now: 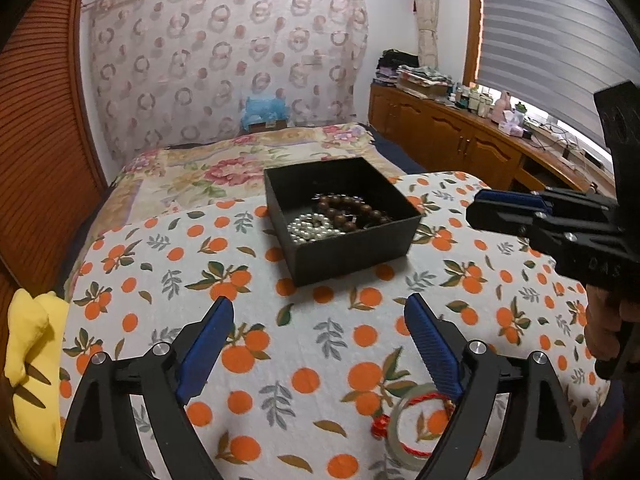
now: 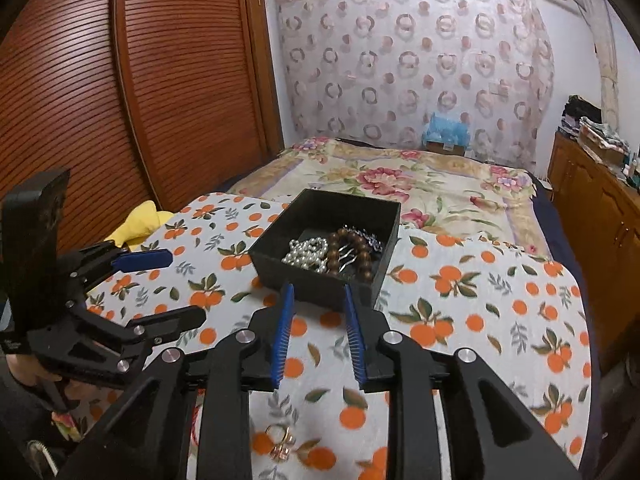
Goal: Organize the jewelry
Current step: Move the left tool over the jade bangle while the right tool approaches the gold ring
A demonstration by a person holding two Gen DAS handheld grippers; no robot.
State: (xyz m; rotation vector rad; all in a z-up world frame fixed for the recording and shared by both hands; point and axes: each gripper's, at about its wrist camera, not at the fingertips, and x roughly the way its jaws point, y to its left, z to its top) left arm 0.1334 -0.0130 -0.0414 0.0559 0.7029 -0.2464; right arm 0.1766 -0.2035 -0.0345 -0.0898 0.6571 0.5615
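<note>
A black open box sits on the orange-print cloth and holds a white pearl strand and a brown wooden bead bracelet; the box also shows in the right wrist view, with a metal hair comb among the beads. My left gripper is open and empty, hovering short of the box. A pale bangle with red cord lies on the cloth under its right finger. My right gripper is open a moderate gap and empty, just before the box. Gold rings lie on the cloth beneath it.
The cloth-covered board rests on a bed with a floral blanket. A yellow cushion lies at the left edge. A wooden wardrobe stands left, a cluttered wooden cabinet right.
</note>
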